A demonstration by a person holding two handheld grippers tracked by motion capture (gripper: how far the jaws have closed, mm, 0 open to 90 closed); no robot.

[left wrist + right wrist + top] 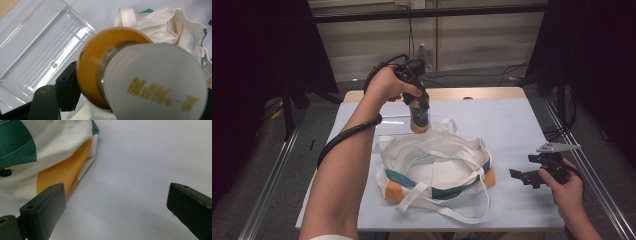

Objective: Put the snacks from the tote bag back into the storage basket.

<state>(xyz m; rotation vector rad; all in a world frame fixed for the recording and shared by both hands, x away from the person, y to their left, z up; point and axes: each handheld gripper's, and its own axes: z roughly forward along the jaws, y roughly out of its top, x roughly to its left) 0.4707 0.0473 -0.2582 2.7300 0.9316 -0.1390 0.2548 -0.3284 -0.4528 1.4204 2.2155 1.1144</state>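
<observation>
My left gripper (421,102) is shut on an orange bottle (419,119) with a white cap (155,82), held upright just above the far rim of a white cloth bag (437,167). The bag has green and orange bands and long white handles, and it lies open in the middle of the table. In the left gripper view the bottle (100,67) fills the space between the jaws, cap toward the camera. My right gripper (524,176) rests low at the right of the bag, jaws wide apart with nothing between them; its view shows the bag's orange corner (62,172).
A clear plastic tray (40,55) lies on the white table cover (512,125) behind and left of the bag. The table's far wooden edge (472,93) and metal rails on both sides border the work area. Cables trail on the floor beyond.
</observation>
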